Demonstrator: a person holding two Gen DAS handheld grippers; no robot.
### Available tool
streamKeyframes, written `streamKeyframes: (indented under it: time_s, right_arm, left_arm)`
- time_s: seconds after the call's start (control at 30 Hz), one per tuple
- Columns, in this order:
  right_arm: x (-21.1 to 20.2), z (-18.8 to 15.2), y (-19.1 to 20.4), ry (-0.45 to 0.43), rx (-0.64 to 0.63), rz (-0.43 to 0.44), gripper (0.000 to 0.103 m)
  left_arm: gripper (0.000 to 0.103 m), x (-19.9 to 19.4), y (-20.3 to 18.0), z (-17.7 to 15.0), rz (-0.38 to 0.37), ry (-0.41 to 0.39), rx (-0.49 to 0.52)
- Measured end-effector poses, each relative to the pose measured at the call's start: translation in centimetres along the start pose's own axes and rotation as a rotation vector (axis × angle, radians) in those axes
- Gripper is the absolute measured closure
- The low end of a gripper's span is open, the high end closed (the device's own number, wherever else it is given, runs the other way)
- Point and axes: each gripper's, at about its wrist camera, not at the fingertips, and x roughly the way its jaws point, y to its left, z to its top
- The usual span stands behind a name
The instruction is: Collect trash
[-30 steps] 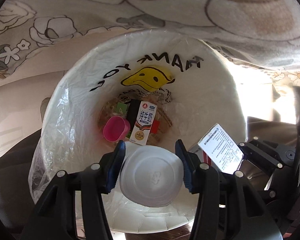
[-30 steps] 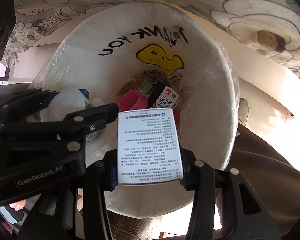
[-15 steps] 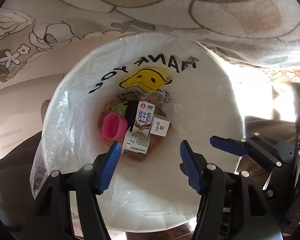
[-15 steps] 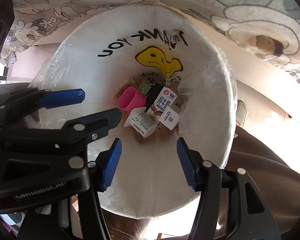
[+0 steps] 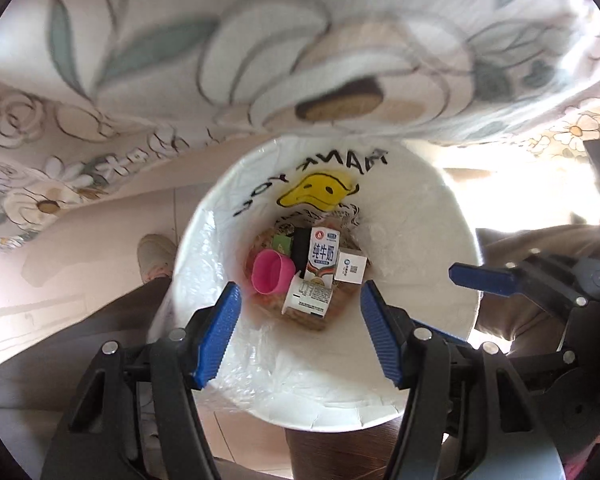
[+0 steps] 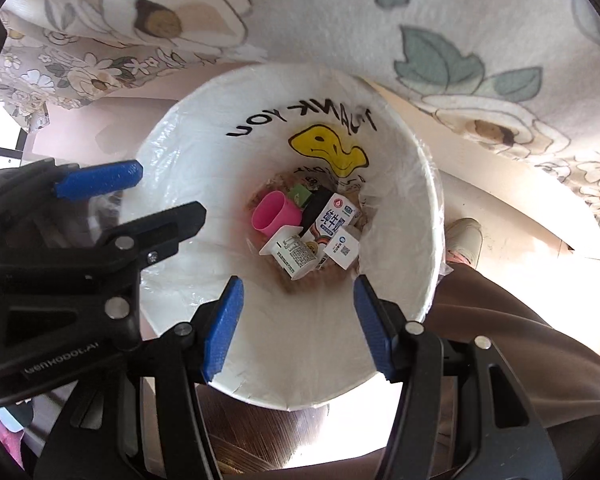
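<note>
— Floral cloth is hanging at twelve o'clock over the bin (image 5: 428, 200). What is changing?
— Both grippers, left gripper (image 5: 300, 336) and right gripper (image 6: 298, 326), are hanging released and empty; the dropped cartons (image 6: 296, 254) are lying in the bin.

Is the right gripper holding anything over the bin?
No, the right gripper is open and empty; the trash lies at the bottom of the bin.

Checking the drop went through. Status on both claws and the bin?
Left claw open, empty, jaws just opened. Right claw same. White cup and small box lie in the lined bin. Nothing in the way.
</note>
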Motion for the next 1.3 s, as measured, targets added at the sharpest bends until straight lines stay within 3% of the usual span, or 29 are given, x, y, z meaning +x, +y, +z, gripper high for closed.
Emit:
streamKeyframes:
  time_s: [0.17, 0.53, 0.6, 0.77, 0.93, 1.13, 1.27, 1.3]
  right_arm:
    - [-5.5, -0.8, 0.4, -0.092, -0.011, 0.021, 0.045]
    - [-19.6, -5.2, 2.1, -0.319, -0.074, 0.034, 0.045]
    - [-22.1, -6.5, 2.7, -0.37, -0.092, 0.028, 0.042]
    - [-27.2, -10.2, 4.7, -0.472, -0.116, 0.067, 0.033]
    - [-30.9, -13.9, 7.5, -0.596, -0.158, -0.049, 0.024]
    - [-33.5, -18.1, 9.3, -0.791, -0.1, -0.203, 0.016]
    - [-34.2, -19.5, 10.0, -0.829, -0.072, -0.3, 0.015]
    - [-34.2, -19.7, 9.9, -0.825, -0.064, -0.287, 0.015]
  left_arm:
    - [0.037, -6.3, -0.2, -0.6, 0.088, -0.11, 0.043]
    - [0.024, -18.5, 0.3, -2.8, 0.123, -0.325, 0.001]
    - [0.017, -20.7, -0.4, -3.8, 0.127, -0.366, 0.01]
    - [0.011, -25.7, -2.0, -7.1, 0.129, -0.471, 0.049]
    - [0.008, -29.5, -3.2, -10.3, 0.138, -0.543, 0.071]
    - [0.006, -32.3, -4.0, -13.5, 0.161, -0.613, 0.056]
    - [0.006, -33.4, -5.0, -14.7, 0.215, -0.648, 0.071]
    - [0.006, -33.6, -5.1, -14.8, 0.217, -0.655, 0.069]
